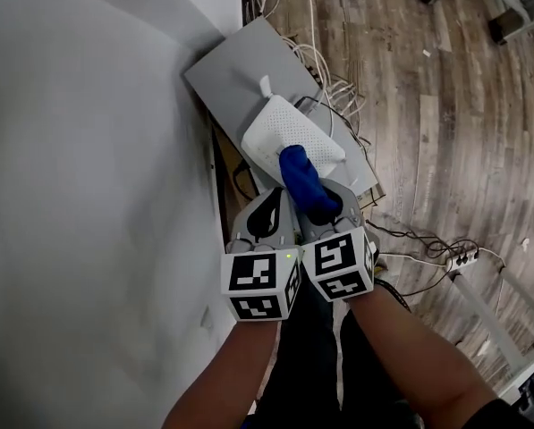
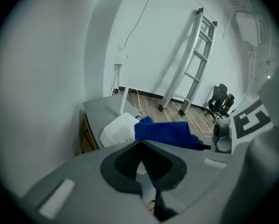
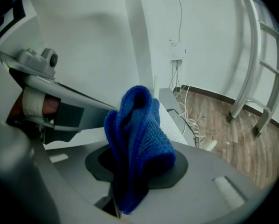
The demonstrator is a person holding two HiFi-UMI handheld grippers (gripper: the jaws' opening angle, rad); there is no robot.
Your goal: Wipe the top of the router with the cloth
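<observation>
The right tool is clamped on the blue cloth. In its own view the jaws pinch the lower end of the folded bundle, and the rest sticks out ahead in a thick roll. The left tool sits just beside it with its jaws together and nothing between them.

The white router lies flat on the grey worktop beside the wall. Its antenna rises at the far end, and cables trail off the back toward the floor. The free end of the cloth reaches over the router's near corner. Whether it presses on the top cannot be told.

The cloth looks soft, light and limp, a knitted weave that will flatten and drag rather than push. Gripping it low, as here, probably leaves enough loose bulk to wipe with. The router looks like a light, smooth plastic shell, so it may skid or turn on the worktop under a sideways stroke, held only by its cables. A light press from above seems wise. If it needs steadying, the left tool could rest against a side edge, away from the thin antenna.
</observation>
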